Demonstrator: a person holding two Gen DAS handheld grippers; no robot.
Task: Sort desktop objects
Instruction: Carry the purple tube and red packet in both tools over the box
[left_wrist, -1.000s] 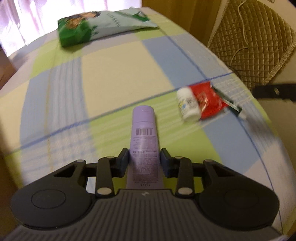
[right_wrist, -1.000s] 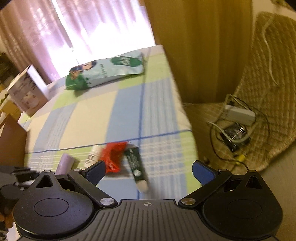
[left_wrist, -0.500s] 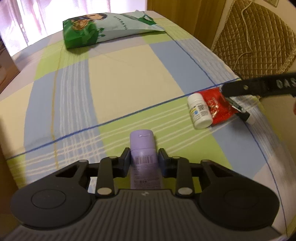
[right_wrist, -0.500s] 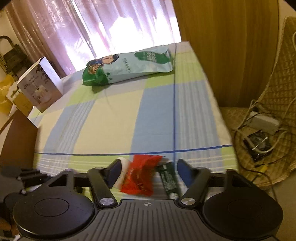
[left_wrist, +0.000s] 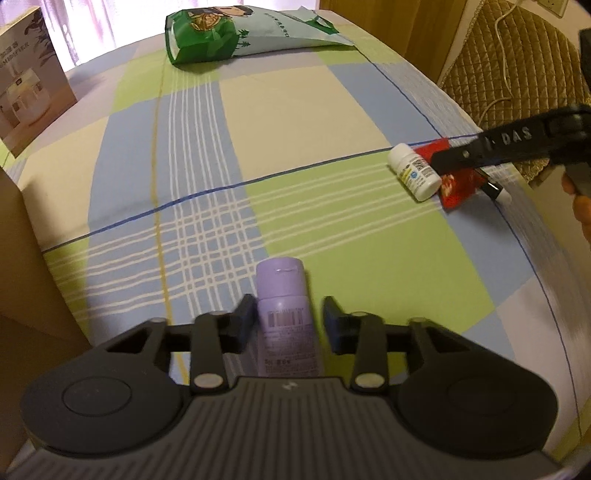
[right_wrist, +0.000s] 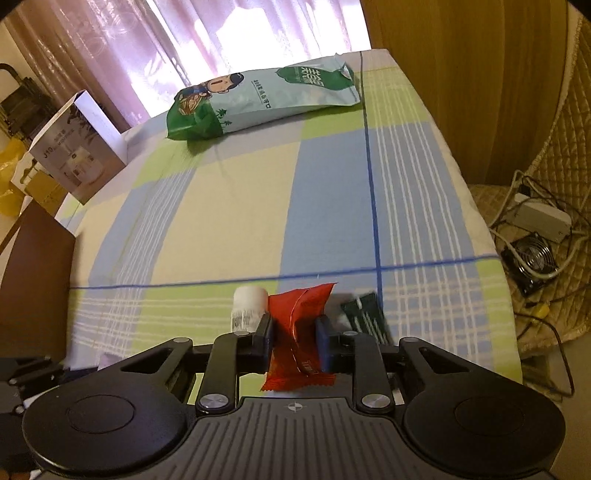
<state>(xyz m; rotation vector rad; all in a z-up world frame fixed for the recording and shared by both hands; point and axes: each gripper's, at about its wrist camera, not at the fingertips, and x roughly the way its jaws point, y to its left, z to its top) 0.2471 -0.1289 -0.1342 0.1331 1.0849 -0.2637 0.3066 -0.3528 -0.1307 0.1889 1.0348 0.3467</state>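
Checked cloth in green, blue and cream (left_wrist: 314, 110) covers the table, with pink curtains (right_wrist: 155, 48) behind it. On the cloth lies a lilac tube (left_wrist: 284, 310), cap pointing away, between the parted fingers of the left gripper (left_wrist: 289, 317), which stand clear of its sides. Well to the right of the tube, the right gripper (right_wrist: 293, 336) is clenched on a red sachet (right_wrist: 299, 325). A white bottle (right_wrist: 248, 308) lies just left of the sachet, a dark green tube (right_wrist: 365, 314) just right. Beyond the lilac tube, at the far end, rests a green snack bag (left_wrist: 236, 33).
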